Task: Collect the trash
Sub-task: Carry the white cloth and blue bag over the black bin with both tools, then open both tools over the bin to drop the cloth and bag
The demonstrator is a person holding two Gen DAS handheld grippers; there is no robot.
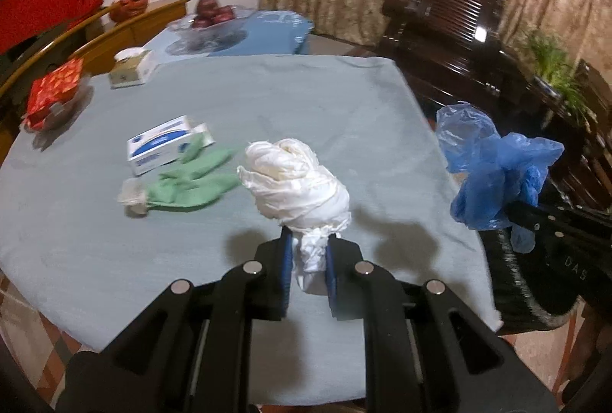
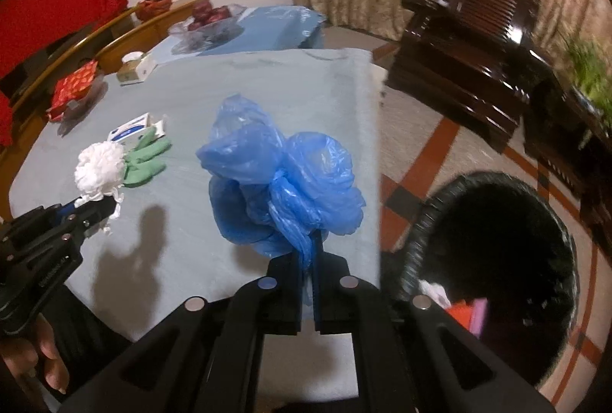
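The left gripper (image 1: 308, 260) has its fingers clamped on the tail of a crumpled white paper wad (image 1: 296, 179), held above the grey-blue cloth of the table (image 1: 267, 95). The right gripper (image 2: 306, 271) has its fingers pressed together on a knotted blue plastic bag (image 2: 283, 179), near the right edge of the table. A round black trash bin (image 2: 493, 260) stands on the floor just beside that edge. 1 green crumpled glove (image 1: 191, 179) and 1 white and blue cardboard box (image 1: 160, 143) lie touching near the left edge.
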